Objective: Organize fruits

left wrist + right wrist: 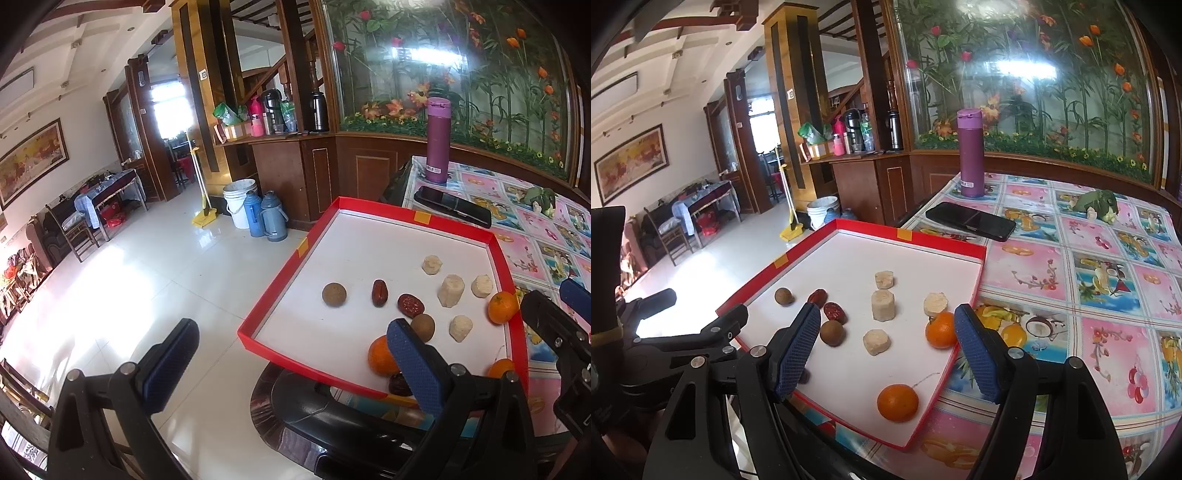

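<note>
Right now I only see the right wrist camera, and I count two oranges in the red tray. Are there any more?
Observer: Yes, a third orange lies near the front rim of the red tray, hidden from you by a finger of the right gripper.
Operator: Is my other gripper holding anything?
Observer: No, the left gripper is wide open and empty.

**Clutter around the table**

A purple flask [971, 155] stood upright on the flowered tablecloth [1108, 288], a black phone [971, 220] lying near it. Something green, perhaps a vegetable [1099, 205], lay farther off. Two blue thermoses [264, 219] stood beside white buckets [238, 201].
</note>
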A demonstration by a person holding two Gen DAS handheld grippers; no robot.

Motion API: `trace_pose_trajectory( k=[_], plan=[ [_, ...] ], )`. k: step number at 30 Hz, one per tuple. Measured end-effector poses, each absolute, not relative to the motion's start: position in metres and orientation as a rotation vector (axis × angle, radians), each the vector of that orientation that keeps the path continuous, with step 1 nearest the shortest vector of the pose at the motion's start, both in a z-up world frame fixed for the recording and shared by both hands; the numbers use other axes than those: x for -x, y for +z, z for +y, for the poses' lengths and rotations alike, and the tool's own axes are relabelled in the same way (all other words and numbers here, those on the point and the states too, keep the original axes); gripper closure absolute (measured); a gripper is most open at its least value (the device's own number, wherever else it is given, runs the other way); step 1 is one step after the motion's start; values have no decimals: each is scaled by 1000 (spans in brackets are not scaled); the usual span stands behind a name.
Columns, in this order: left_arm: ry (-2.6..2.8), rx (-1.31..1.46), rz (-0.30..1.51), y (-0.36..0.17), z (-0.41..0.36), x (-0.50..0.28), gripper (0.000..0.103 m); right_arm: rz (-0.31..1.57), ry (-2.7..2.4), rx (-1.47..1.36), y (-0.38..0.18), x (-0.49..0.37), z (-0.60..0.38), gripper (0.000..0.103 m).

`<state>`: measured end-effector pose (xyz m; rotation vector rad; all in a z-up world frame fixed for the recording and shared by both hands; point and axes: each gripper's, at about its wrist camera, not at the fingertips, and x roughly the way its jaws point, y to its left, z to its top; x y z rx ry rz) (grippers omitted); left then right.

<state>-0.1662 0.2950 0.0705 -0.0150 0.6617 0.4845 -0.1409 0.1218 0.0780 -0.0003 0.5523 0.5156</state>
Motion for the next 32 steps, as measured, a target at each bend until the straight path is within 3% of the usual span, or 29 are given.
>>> trace_pose_trajectory(
  k=[32],
  plan=[
    [437, 12, 683, 69, 295, 157, 0, 559, 495, -26, 77, 127, 115, 29]
  ],
)
